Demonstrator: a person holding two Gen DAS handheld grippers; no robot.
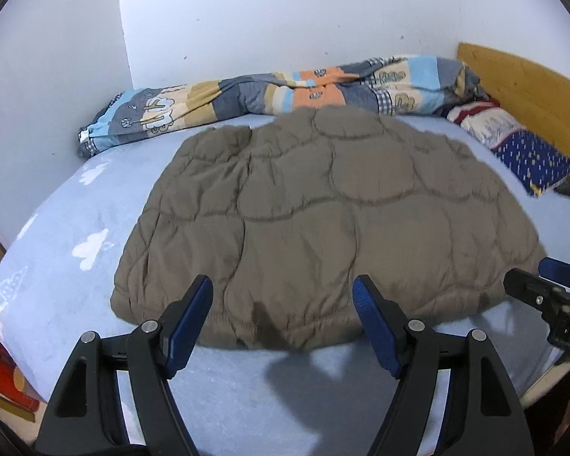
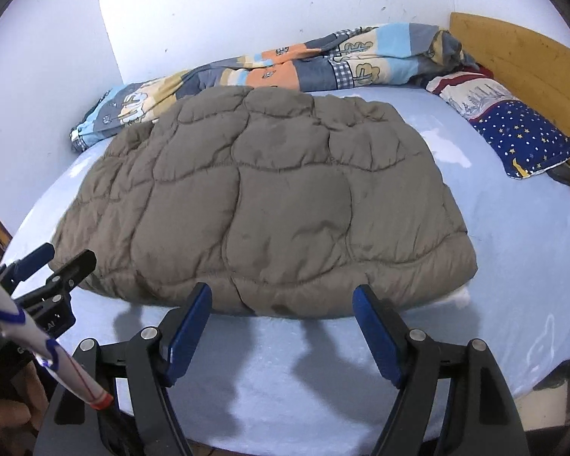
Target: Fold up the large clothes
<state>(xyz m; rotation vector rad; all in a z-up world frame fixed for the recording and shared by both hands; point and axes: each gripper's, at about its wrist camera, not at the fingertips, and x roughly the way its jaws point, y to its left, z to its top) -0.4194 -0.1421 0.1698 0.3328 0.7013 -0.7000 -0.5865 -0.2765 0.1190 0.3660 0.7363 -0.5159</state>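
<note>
Left wrist view: jacket (image 1: 323, 224) spread flat mid-bed, hem nearest. Left gripper (image 1: 283, 315) above hem, fingers apart, nothing between; likewise right gripper (image 2: 283, 319), poised over same edge, likely for a grasp of hem at two points. Quilt (image 1: 247, 98) bunched against wall just beyond jacket. Pillow (image 2: 520, 133) well apart, beside headboard (image 2: 520, 53). Sheet (image 1: 76, 228) otherwise unobstructed.

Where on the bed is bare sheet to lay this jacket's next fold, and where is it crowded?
Bare sheet lies right of the brown quilted jacket, up to the starry pillow; also left of it, and the near strip below its hem. Crowded: the far side, where the patchwork blanket meets the jacket's top edge.
</note>
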